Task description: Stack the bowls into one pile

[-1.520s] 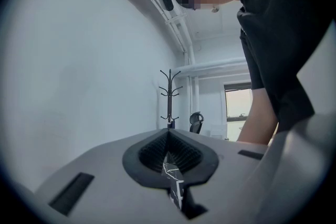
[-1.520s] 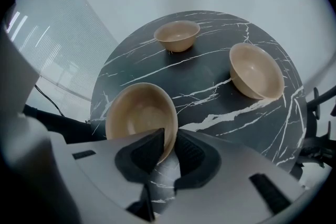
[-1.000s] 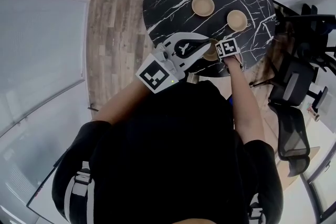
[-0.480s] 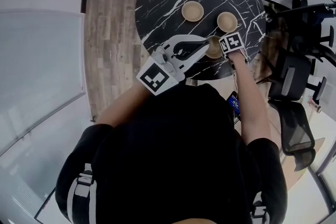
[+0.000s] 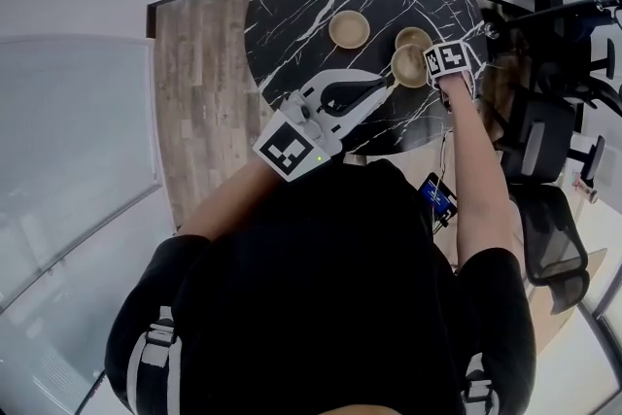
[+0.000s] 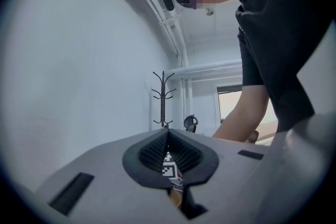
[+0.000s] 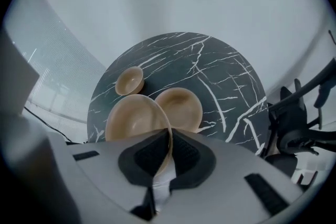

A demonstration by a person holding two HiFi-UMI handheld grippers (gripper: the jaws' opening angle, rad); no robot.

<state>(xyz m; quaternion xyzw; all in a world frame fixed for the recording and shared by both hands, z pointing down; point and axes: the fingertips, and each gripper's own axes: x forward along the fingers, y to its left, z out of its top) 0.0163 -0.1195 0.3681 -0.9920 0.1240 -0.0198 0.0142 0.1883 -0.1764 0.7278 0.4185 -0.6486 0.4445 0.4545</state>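
Observation:
Three tan bowls are over a round black marble table (image 5: 301, 5). One bowl (image 5: 349, 29) rests at mid-table and a second (image 5: 413, 37) sits to its right. My right gripper (image 5: 434, 69), pointing steeply down, is shut on the rim of the third bowl (image 5: 408, 66), which hangs tilted just in front of the second. In the right gripper view the held bowl (image 7: 134, 120) partly overlaps the resting bowl (image 7: 181, 107), its rim pinched in the right gripper (image 7: 168, 139); the far bowl (image 7: 129, 80) lies beyond. My left gripper (image 5: 386, 84) hovers level over the near table, shut and empty (image 6: 168, 132).
Black office chairs (image 5: 544, 141) crowd the table's right side. A phone (image 5: 439, 199) lies below the table's near edge. Wood flooring (image 5: 199, 83) runs left of the table, beside a glass partition. A coat stand (image 6: 163, 97) shows far off in the left gripper view.
My right gripper has lifted the bowl from the table's near edge and carried it up and right, toward the right-hand bowl. The left gripper has stayed about where it was.

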